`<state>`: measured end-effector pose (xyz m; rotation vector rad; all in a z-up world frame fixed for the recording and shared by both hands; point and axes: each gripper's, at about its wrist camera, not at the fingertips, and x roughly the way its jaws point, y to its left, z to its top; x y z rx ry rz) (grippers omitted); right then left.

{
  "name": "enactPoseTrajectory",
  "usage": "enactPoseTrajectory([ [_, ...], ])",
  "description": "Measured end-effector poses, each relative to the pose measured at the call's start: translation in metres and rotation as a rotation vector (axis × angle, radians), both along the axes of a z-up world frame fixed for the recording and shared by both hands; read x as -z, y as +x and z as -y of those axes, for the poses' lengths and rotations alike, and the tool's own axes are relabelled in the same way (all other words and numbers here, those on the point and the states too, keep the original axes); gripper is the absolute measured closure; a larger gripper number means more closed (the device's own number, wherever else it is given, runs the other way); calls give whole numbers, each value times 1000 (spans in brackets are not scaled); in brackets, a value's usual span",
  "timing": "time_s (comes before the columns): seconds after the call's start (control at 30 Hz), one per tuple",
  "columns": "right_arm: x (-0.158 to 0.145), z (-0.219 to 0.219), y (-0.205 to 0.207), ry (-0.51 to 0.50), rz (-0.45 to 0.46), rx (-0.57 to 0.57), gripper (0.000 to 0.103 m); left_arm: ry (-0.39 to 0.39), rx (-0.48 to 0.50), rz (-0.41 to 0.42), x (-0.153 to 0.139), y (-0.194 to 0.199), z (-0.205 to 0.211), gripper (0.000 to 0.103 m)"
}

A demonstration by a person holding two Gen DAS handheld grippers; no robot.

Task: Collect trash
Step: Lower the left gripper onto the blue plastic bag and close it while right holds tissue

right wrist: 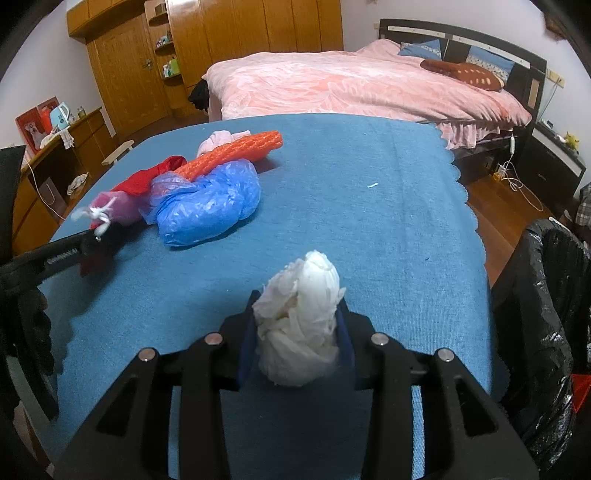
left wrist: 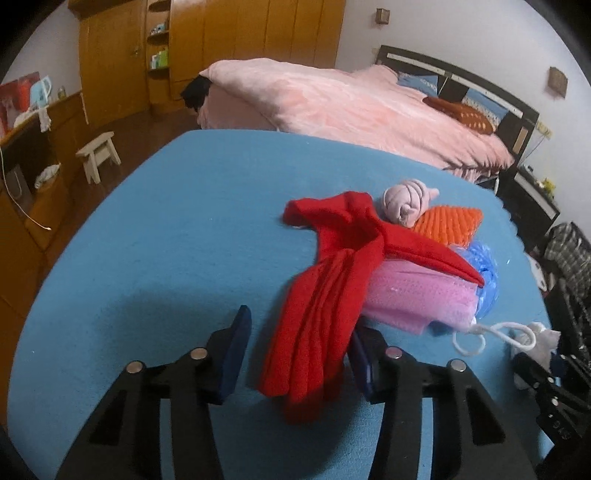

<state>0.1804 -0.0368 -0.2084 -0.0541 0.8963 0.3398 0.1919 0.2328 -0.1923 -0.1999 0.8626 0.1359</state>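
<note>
A red cloth (left wrist: 314, 325) lies draped off a pile on the blue-covered table (left wrist: 177, 229). My left gripper (left wrist: 299, 354) straddles its lower end. The right-hand pad touches the cloth and the left-hand one stands a little clear, so the gripper is open. The pile also holds a pink knit piece (left wrist: 417, 299), an orange knit piece (left wrist: 448, 221), a crumpled blue plastic bag (right wrist: 207, 206) and a pale rolled bundle (left wrist: 404, 201). My right gripper (right wrist: 298, 306) is shut on a white crumpled paper wad (right wrist: 299, 325) above the table (right wrist: 369, 206).
A bin lined with a black bag (right wrist: 546, 314) stands off the table's right edge. A white string loop (left wrist: 491, 334) trails from the pile. Behind the table are a bed with a pink cover (right wrist: 351, 85), a wooden wardrobe (right wrist: 229, 33) and a small stool (left wrist: 98, 155).
</note>
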Motion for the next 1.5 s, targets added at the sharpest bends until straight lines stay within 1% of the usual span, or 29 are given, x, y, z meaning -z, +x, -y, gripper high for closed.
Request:
enactPoseTrajectory([
  [0.03,0,0,0,1,0,0,66,-7,11,2,-1,-3,0,45],
  [0.07,0,0,-1,2,0,0,66,-12,24,5,-2,-6,1,38],
  [0.1,0,1,-1,4,0,1,66,-14,36,11,-2,-11,2,35],
  [0.17,0,1,-1,4,1,4,66,-17,63,11,-2,-16,7,34],
  [0.33,-5,8,-1,11,14,21,66,-32,120,19,-5,-30,23,34],
  [0.5,-13,18,4,10,38,37,66,-64,153,58,-20,-32,43,34],
  [0.6,-14,21,8,2,43,45,66,-66,180,89,-30,-29,55,34],
  [0.7,-13,25,10,6,38,59,66,-74,200,96,-36,-26,67,34],
  [0.8,-12,27,11,7,37,60,66,-90,206,105,-41,-36,77,34],
  [0.83,-12,27,10,6,38,59,66,-93,213,107,-40,-39,79,34],
  [0.93,-11,28,11,5,37,61,66,-71,240,108,-37,-41,90,36],
  [1.0,-11,30,11,9,34,69,66,-66,253,96,-32,-36,95,39],
  [1.13,-10,31,11,10,34,76,65,-31,249,82,-22,-22,97,42],
  [1.23,-9,32,13,10,30,75,65,-4,226,63,-13,-10,95,43],
  [1.4,-6,31,14,10,24,74,65,-12,149,31,-3,6,79,43],
  [1.5,-5,30,15,8,17,73,65,-20,120,22,0,15,68,43],
])
